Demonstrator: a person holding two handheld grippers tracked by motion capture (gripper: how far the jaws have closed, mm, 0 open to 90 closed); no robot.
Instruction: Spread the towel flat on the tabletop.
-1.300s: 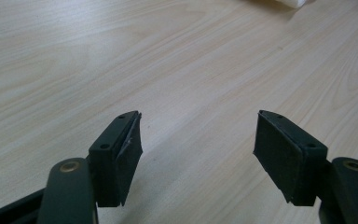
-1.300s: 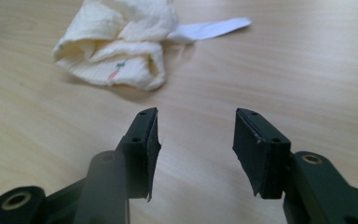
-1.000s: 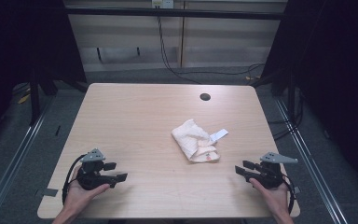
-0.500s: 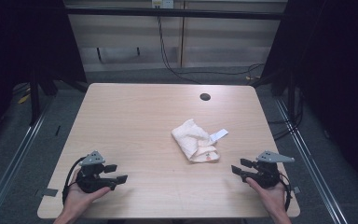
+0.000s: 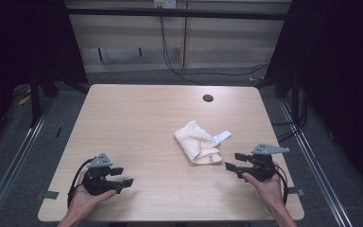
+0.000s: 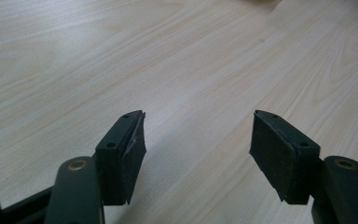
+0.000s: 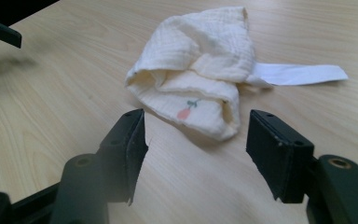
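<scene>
From the high view I've got the crumpled cream cloth (image 5: 197, 148) lying on the table (image 5: 137, 123) a little toward 4 o'clock from the middle, a white label strip (image 5: 222, 137) sticking out of it toward 2 o'clock. My right gripper (image 5: 234, 161) sits just off the cloth's 4 o'clock corner, not touching; its jaws have just been opening and now stand wide with nothing between them. My left gripper (image 5: 123, 176) rests well apart at 8 o'clock, near the table's front edge. Over to the left gripper view: jaws spread, only bare wood grain between the pads (image 6: 133, 158), so nothing held there. Now the right gripper view: the cloth (image 7: 200, 70) is bunched straight ahead at 12 o'clock, gauzy weave, a small cherry print (image 7: 186, 111) on the nearest fold. I judge it light, limp and not fragile; it'll sag and unfold when lifted. I'd pinch the thick doubled fold by the print, not the thin label, which could slip.
</scene>
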